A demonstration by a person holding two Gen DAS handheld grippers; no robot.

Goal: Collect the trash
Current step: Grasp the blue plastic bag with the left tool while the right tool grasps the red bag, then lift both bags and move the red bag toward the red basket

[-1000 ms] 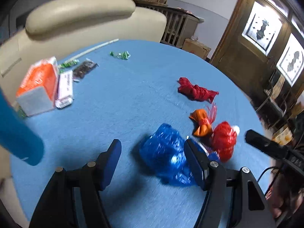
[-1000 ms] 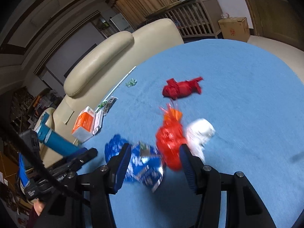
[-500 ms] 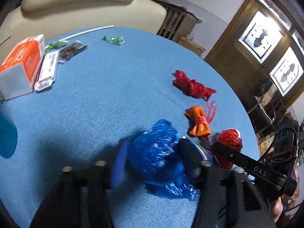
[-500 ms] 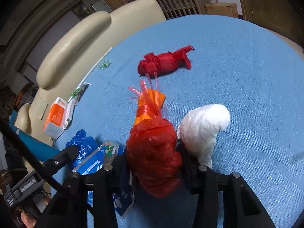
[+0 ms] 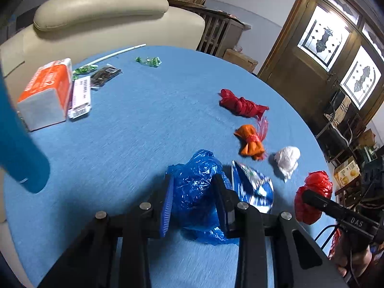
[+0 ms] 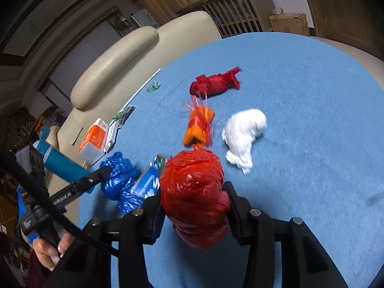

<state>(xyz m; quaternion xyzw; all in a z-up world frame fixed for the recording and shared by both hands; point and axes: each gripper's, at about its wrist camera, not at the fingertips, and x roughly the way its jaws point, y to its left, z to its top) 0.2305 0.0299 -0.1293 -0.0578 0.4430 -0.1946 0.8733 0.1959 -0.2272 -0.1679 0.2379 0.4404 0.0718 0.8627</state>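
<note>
On the round blue table (image 5: 144, 124), my left gripper (image 5: 194, 184) is shut on a crumpled blue plastic bag (image 5: 201, 165), pads pressing both sides. A blue-and-white snack wrapper (image 5: 254, 187) lies right beside it. My right gripper (image 6: 192, 192) is shut on a knotted red plastic bag (image 6: 192, 175), which bulges above the fingers. Farther out lie a white wad (image 6: 242, 132), an orange bundle (image 6: 198, 127) and a dark red bundle (image 6: 216, 84). The red bag (image 5: 312, 192) also shows at the right of the left wrist view.
At the table's far left are an orange-and-white carton (image 5: 48, 91), a barcoded packet (image 5: 80, 96), a dark wrapper (image 5: 105, 75), green wrappers (image 5: 148, 61) and a thin white stick (image 5: 117, 52). A teal cylinder (image 5: 19, 148) juts in left. A cream chair (image 5: 100, 16) stands behind.
Left jaws closed from wide open onto the blue bag. Right jaws closed on the red bag and drew it away from the orange bundle, leaving the white wad lying free.
</note>
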